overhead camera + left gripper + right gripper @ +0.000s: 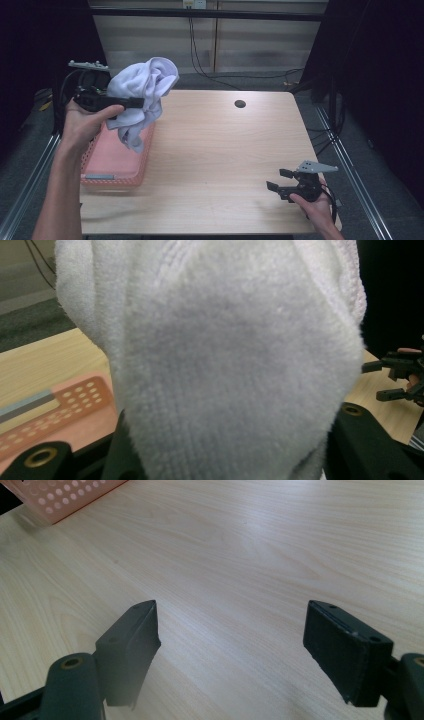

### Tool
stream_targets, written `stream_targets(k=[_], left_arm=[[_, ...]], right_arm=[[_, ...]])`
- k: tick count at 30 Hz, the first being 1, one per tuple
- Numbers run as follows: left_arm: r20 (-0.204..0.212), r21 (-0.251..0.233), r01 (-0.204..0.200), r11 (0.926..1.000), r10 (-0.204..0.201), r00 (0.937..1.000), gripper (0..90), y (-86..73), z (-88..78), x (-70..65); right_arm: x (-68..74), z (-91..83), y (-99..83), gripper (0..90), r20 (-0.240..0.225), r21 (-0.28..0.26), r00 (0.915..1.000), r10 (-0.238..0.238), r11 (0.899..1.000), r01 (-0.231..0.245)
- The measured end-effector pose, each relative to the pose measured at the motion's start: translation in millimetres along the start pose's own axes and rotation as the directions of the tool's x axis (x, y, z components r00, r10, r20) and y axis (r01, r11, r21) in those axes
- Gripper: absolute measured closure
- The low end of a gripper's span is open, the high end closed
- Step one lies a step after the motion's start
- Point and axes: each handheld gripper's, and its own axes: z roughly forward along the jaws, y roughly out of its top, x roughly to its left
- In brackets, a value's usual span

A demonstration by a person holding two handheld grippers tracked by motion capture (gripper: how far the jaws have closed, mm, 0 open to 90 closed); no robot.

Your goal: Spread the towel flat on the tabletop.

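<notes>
The left hand-held gripper is clamped on a bunched white towel and holds it in the air above the far end of the pink basket, which sits at the left edge of the bench. The cloth hangs clear of the basket floor, its lowest fold dangling over the basket's inner edge, so the lift out of the basket looks done. What seems left is to carry the towel over to the open bench, lay it down and probably spread or fold it. That second part has not begun: the right hand-held gripper rests low near the front right corner of the bench, well apart from the towel, its jaws standing wide open with nothing but bare wood between them in the right gripper view. The towel is a soft terry cloth, white with a faint lilac cast in the high view. It is crumpled into a loose lump with rolled folds at the top and a longer tail below the jaws. In the left gripper view its looped pile is close up, with a stitched hem running along the upper right edge. It looks light, limp and likely to sag.
</notes>
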Motion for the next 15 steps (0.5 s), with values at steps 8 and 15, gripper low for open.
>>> stream_targets(k=[8,15], left_arm=[[0.048,0.007,-0.016,0.9999,0.015,0.9987,51.8,6.6,35.6,-22.8],[0.112,0.061,-0.04,0.9973,0.033,0.9931,51.2,0.3,79.8,-43.8]], right_arm=[[0.8,-0.8,-0.3,21.7,-0.001,0.001,1.0,-0.002,1.0,0.002],[0.4,-1.0,-0.5,21.7,0.002,0.0,1.0,0.001,1.0,-0.001]])
